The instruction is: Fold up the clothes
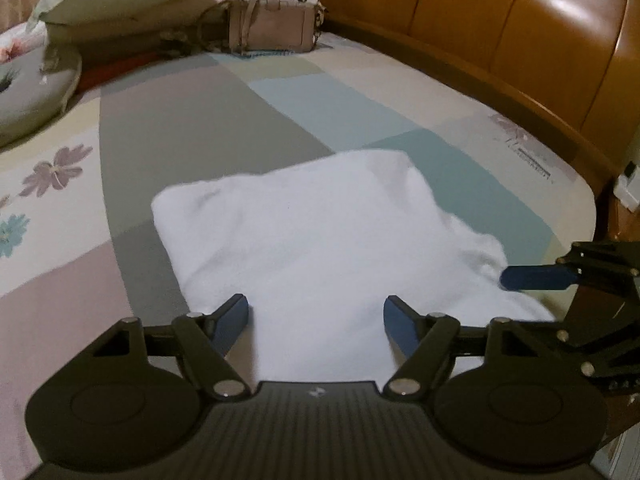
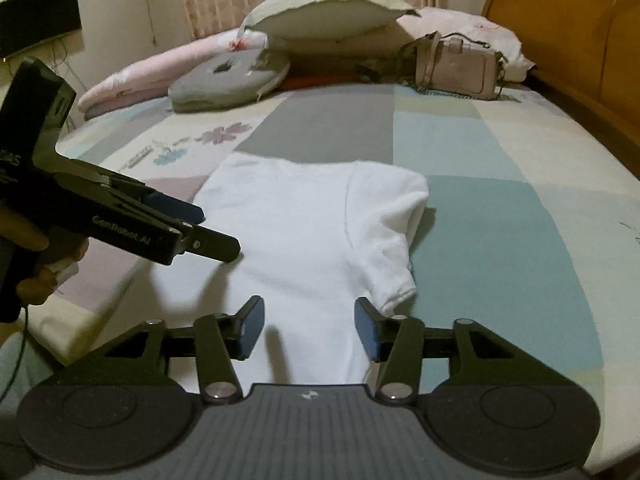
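Our left claw (image 1: 316,320) hangs with its blue-padded fingers (image 1: 234,316) spread wide and nothing between them, the near edge of the white shirt (image 1: 320,232) lying just below and ahead of it. From the right wrist view we see that same left claw (image 2: 212,228) reaching in from the left side, poised over the shirt's left edge; whether it touches the cloth we cannot tell. Our right claw (image 2: 308,328) is likewise spread apart and holds nothing, sitting above the near end of the white shirt (image 2: 312,232), close to the short sleeve that lies on the right side. In the left wrist view one blue finger of the right claw (image 1: 536,278) points in from the right at the shirt's crumpled edge.

The shirt lies partly folded on the bed (image 2: 500,208), on a patchwork sheet of grey, teal and cream blocks with flower prints. Well beyond it, near the far end, sit a beige handbag (image 2: 456,68), a round grey cushion (image 2: 228,80) and a pale green pillow (image 2: 324,12). A wooden headboard (image 1: 520,20) curves along the right side.
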{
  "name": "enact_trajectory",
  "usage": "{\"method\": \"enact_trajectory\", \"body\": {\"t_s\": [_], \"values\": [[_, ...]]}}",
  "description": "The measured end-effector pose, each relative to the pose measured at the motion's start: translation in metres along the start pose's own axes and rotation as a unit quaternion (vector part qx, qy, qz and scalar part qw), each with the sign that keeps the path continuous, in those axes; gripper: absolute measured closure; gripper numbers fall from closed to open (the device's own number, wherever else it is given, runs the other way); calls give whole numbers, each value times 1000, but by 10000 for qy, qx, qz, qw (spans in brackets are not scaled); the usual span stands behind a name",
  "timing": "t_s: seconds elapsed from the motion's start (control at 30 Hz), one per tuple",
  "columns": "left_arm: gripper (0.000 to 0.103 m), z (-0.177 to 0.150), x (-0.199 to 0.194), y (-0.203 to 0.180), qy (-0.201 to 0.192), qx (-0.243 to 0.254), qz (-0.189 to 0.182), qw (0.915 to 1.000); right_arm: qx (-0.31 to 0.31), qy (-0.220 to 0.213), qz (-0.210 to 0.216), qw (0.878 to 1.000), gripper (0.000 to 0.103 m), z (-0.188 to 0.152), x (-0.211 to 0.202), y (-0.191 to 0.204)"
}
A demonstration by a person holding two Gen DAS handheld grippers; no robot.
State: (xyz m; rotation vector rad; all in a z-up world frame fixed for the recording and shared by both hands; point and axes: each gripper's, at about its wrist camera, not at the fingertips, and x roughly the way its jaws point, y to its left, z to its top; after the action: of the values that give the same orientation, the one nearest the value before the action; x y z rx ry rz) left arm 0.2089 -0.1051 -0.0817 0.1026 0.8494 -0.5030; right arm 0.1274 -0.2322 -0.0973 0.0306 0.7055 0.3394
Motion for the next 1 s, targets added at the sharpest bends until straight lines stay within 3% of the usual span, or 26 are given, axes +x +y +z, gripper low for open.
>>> {"method": "enact_trajectory", "body": {"t_s": [0.27, 0.67, 0.87, 1.0], "values": [[19, -7, -19, -8, 242, -306, 552, 9977, 529, -206, -363, 9977, 25, -3, -16, 17], [19, -34, -69, -34, -31, -628, 633, 9960, 770, -42, -256, 9967, 25, -21, -47, 44], [14, -31, -85, -39, -209, -677, 684, 9951, 524, -91, -198, 9984, 12, -14, -57, 54], [14, -25, -77, -32, -204, -765, 612, 9950, 547, 41, -148, 9984, 11, -7, -34, 52]]}}
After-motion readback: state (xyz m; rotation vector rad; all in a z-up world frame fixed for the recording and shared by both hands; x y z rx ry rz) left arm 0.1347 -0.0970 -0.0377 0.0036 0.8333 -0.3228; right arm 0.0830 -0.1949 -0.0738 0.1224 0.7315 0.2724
